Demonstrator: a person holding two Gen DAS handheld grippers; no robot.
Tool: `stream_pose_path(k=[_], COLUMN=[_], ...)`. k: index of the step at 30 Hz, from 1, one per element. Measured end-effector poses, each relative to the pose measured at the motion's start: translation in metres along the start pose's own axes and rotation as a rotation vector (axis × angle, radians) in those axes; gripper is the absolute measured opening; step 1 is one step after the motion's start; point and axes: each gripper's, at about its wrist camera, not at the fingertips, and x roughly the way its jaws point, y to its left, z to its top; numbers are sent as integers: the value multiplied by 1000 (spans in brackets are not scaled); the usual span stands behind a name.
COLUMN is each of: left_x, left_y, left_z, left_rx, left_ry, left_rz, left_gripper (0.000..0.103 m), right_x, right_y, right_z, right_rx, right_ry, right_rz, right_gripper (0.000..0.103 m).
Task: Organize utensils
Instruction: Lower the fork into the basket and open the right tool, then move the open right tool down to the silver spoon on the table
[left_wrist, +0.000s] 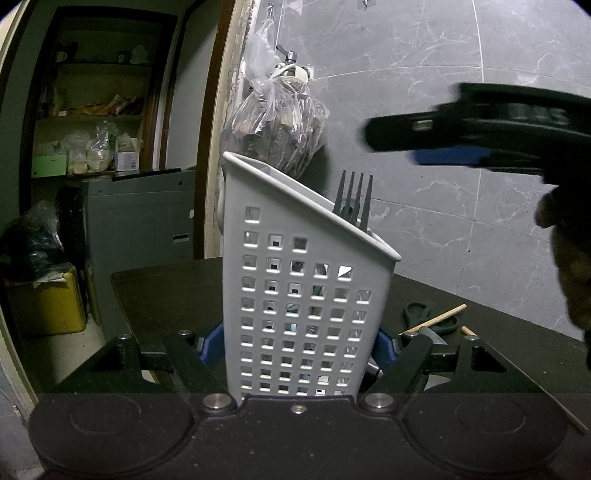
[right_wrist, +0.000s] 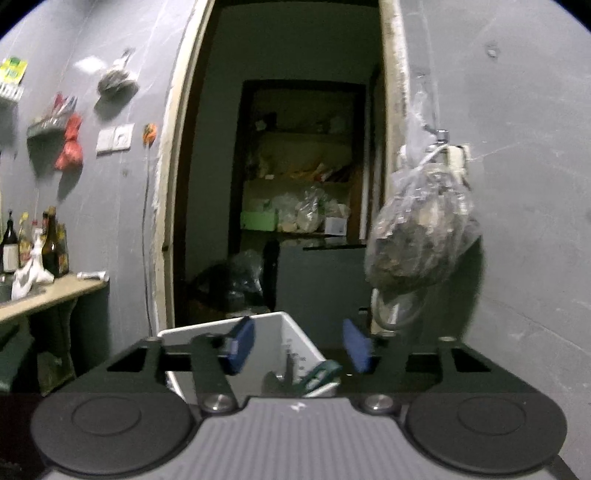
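Left gripper (left_wrist: 301, 350) clamps white caddy (left_wrist: 295, 280), frame centre; right gripper (right_wrist: 299, 347) hovers above, jaws apart, empty. Fork (left_wrist: 354, 199) stowed; next, fetch scissors (left_wrist: 428, 319), lower right.

Left wrist close behind caddy (left_wrist: 306, 295), right wrist above it — both face doorway (right_wrist: 280, 166)

We see our left gripper (left_wrist: 301, 347) low in the frame, its blue pads pressed against both sides of a white caddy (left_wrist: 295, 280). Our right gripper (right_wrist: 301, 345) sits bottom centre of its view, jaws apart, nothing between them.
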Motion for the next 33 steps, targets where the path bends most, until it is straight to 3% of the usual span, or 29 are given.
stream_pose_path(k=[3, 6, 13, 25, 33], left_x=[0, 0, 0, 0, -1], left_y=[0, 0, 0, 0, 0], left_z=[0, 0, 0, 0, -1], left_rx=[-1, 0, 0, 0, 0], left_ry=[-1, 0, 0, 0, 0], left_rz=[0, 0, 0, 0, 0], left_gripper=[77, 77, 77, 77, 78], right_x=[-18, -33, -56, -73, -56], right_y=[-20, -41, -86, -116, -112], right_z=[-1, -6, -38, -113, -123], right_rx=[22, 36, 97, 165, 140], right_ry=[-19, -10, 122, 413, 464], right_rz=[-65, -141, -263, -431, -357], right_gripper=[95, 102, 103, 103, 103])
